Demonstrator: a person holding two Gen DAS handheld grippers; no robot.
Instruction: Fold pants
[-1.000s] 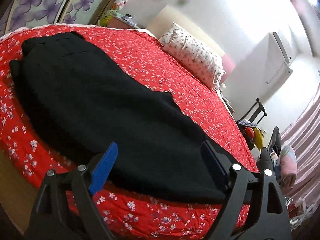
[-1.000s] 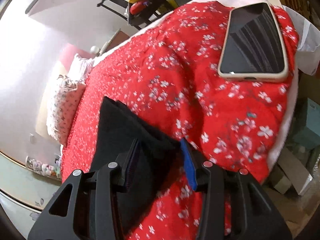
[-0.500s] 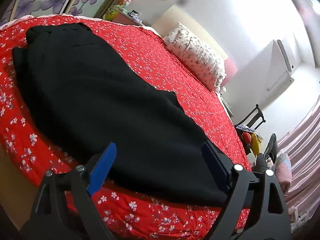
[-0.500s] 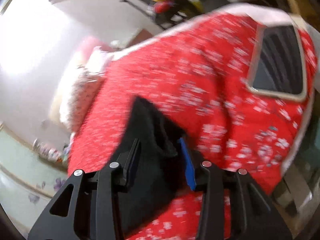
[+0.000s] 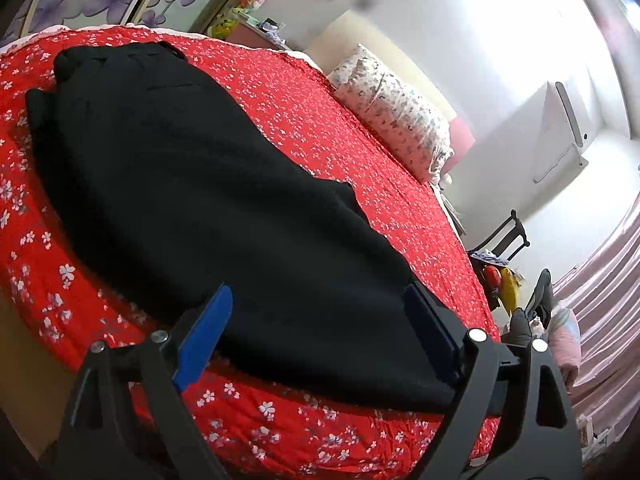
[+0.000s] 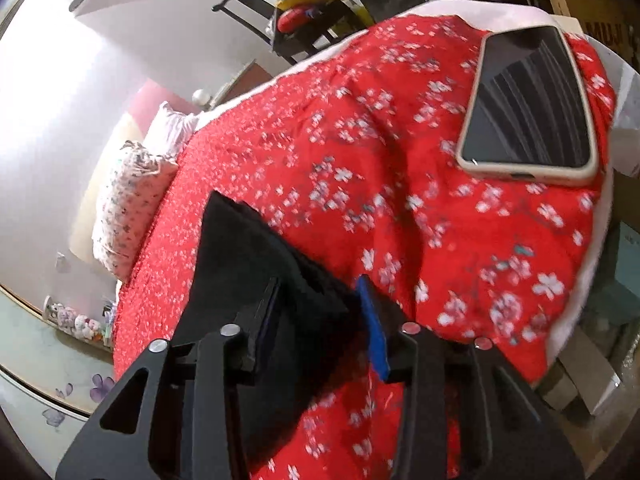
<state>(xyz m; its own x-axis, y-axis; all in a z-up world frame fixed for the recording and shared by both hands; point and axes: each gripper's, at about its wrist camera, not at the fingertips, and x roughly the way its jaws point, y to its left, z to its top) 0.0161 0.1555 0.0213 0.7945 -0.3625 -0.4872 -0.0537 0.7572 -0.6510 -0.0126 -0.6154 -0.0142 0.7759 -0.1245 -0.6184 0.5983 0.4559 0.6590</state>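
Observation:
Black pants [image 5: 200, 180] lie flat and lengthwise on a red flowered bedspread [image 5: 320, 128]. My left gripper [image 5: 320, 328] hovers wide open over their near long edge, its blue pads apart and nothing pinched between them. In the right wrist view the narrow leg end of the pants [image 6: 248, 248] runs in between the fingers of my right gripper [image 6: 320, 308]. Its jaws are closing, with the cloth bunched between the pads, and I see no firm pinch. The bedspread [image 6: 400, 200] spreads out beyond it.
A phone in a pale case [image 6: 528, 104] lies on the bedspread's corner, right of the leg end. A flowered pillow [image 5: 396, 112] sits at the head of the bed. A dark chair with clutter [image 5: 504, 236] stands past the bed, and pink curtains [image 5: 600, 280] hang at right.
The right gripper's jaws have narrowed around the pants' leg end; its view swung briefly and came back. The left gripper stays open over the same edge.

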